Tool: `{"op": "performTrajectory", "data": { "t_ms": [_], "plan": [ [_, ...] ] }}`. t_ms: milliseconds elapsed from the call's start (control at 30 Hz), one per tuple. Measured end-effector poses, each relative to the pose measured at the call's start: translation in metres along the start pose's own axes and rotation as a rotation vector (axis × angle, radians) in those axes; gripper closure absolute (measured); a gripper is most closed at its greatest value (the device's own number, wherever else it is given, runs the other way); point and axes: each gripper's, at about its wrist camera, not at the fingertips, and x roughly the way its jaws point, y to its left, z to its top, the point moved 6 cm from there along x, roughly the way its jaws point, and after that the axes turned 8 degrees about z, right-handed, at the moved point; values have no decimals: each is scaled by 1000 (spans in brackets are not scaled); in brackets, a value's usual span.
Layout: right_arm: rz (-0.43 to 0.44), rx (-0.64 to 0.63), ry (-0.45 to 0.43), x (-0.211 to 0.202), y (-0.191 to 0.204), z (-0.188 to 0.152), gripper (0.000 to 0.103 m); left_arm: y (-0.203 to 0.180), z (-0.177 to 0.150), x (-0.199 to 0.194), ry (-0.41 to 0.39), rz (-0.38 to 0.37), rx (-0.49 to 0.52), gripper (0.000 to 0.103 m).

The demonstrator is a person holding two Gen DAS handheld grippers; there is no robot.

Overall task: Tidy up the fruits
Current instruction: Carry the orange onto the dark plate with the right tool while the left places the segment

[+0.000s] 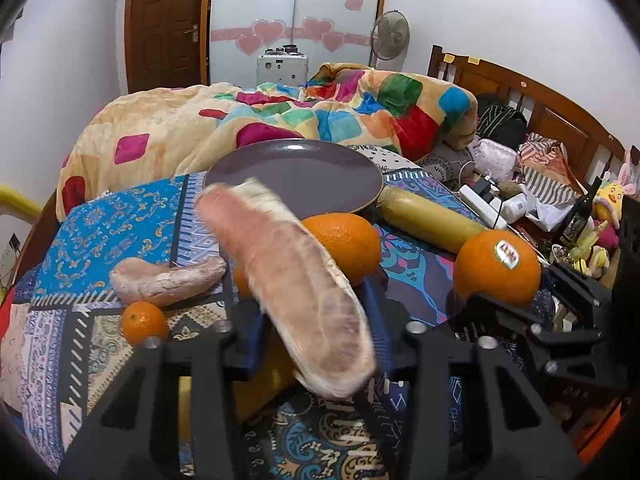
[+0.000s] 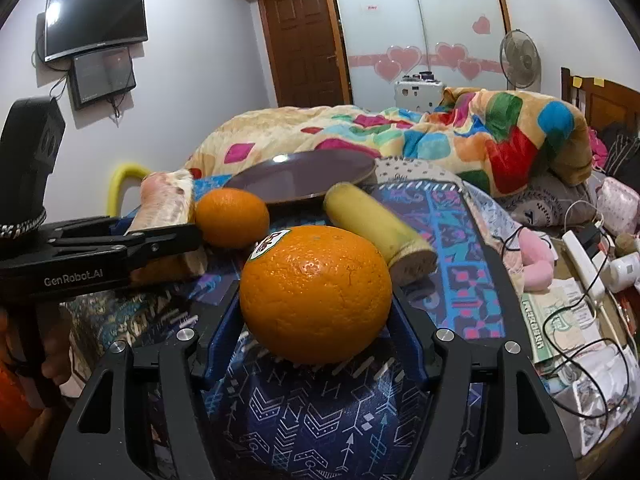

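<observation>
Pomelo segment (image 1: 288,280) hides orange (image 1: 344,246); plate (image 1: 296,178) beyond.

Stickered orange (image 2: 316,294) between right gripper (image 2: 316,344) fingers (image 2: 408,332)

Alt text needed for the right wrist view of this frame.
The right tongs grip a stickered orange just above a patterned cloth. Behind it lie a cut banana, a second orange and an empty purple plate; the left tongs clamp a pomelo wedge at left.
</observation>
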Motion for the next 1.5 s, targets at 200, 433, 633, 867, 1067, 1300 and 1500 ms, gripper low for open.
{"op": "performTrajectory", "data": {
  "t_ms": [200,433,633,867,1067,1300,1500],
  "plan": [
    [-7,-3,-36,-8,3,16,39,9,3,-8,-7,1,5,75],
    [-26,-27,-74,-14,6,36,39,15,17,-23,-57,15,8,76],
    [-33,-38,-105,-14,6,57,39,22,40,-30,-97,25,9,76],
    [-39,-42,-130,-7,3,84,39,27,70,-27,-136,56,29,76],
    [-53,-49,-141,4,-2,107,39,33,95,-17,-149,73,23,76],
    [-85,-74,-136,26,-6,132,39,31,117,8,-140,101,59,76],
    [-99,-91,-82,56,-10,143,39,37,128,38,-85,85,52,76]
  ]
}}
